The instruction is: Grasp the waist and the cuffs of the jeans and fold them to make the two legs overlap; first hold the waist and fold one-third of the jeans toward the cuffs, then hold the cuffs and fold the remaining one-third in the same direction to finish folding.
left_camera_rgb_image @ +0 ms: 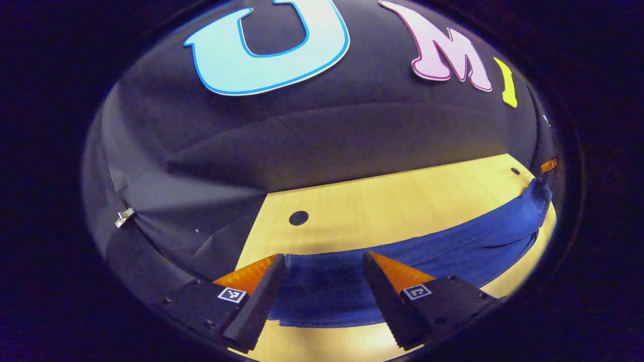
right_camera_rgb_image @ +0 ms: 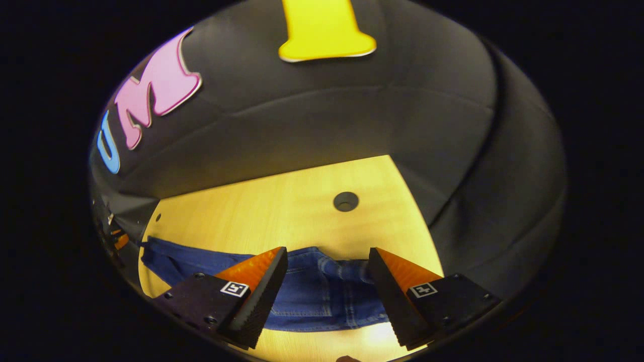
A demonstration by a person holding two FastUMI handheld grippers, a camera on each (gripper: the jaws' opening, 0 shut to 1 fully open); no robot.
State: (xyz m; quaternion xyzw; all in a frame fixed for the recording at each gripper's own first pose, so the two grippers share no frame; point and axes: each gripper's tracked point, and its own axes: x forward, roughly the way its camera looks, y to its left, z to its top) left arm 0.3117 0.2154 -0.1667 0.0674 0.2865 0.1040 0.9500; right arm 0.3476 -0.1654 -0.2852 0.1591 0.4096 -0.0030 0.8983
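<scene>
Blue jeans (left_camera_rgb_image: 427, 246) lie flat along the light wooden table (left_camera_rgb_image: 382, 201). In the left gripper view the leg end lies between my fingers and the cloth stretches off to the right. My left gripper (left_camera_rgb_image: 324, 259) hovers open just above that end. In the right gripper view the waist part of the jeans (right_camera_rgb_image: 322, 289), with a pocket and seams, lies under my right gripper (right_camera_rgb_image: 327, 254), which is open over it. The legs run off to the left there. Neither gripper holds any cloth.
The table (right_camera_rgb_image: 282, 206) has a round hole (left_camera_rgb_image: 298, 217) near its left corner and another hole (right_camera_rgb_image: 345, 201) near its right corner. Black cloth walls close in behind and beside the table. The other gripper (left_camera_rgb_image: 548, 165) shows small at the far right.
</scene>
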